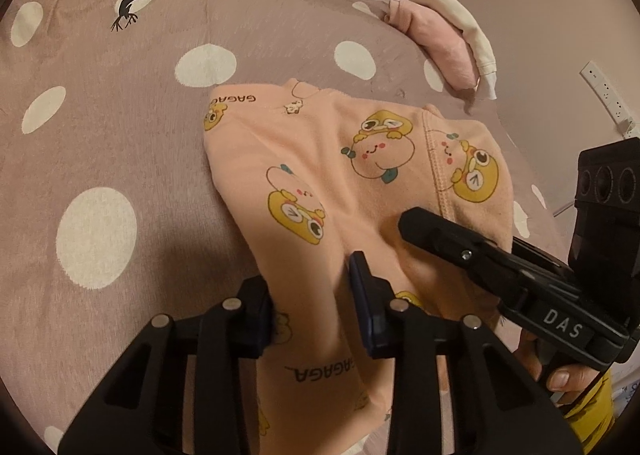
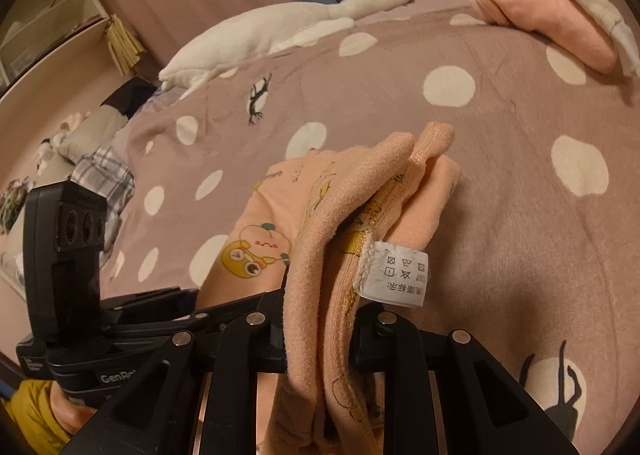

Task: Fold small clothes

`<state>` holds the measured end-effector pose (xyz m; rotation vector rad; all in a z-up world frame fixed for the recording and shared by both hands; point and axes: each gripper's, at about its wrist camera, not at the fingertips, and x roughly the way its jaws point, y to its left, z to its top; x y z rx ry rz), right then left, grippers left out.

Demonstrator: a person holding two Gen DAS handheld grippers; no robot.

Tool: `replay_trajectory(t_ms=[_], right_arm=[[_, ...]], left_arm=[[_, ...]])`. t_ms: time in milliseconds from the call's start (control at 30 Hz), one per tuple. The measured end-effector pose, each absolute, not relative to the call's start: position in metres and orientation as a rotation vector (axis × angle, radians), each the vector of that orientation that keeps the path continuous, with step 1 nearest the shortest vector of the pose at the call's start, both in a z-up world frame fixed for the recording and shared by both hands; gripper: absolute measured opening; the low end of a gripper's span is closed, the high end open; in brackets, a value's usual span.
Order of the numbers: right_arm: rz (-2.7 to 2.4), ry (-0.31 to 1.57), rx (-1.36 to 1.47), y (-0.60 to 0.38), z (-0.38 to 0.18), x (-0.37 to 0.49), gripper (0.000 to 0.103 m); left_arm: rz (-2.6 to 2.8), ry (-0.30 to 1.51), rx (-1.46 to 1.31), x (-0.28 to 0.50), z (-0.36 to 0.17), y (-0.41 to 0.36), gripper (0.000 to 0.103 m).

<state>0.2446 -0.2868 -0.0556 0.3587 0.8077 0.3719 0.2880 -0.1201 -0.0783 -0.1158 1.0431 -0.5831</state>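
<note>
The right hand-held gripper (image 2: 316,339) is clamped on bunched layers of the peach printed garment (image 1: 320,183). The left hand-held gripper (image 1: 312,307) pinches its near edge. The garment lies on the polka-dot bed (image 1: 120,115). Beyond, folded clothes (image 1: 444,35) are stacked.

Dim, warm indoor light, soft shadows, strong fisheye bending and dark corners.
</note>
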Motion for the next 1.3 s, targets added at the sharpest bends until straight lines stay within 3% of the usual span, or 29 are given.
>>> replay_trajectory(t_ms=[1300], right_arm=[[0.535,0.72,0.258,-0.2,0.015,0.152,0.023]], left_arm=[[-0.481,0.917,-0.143,0.163,-0.006,-0.026,0.032]])
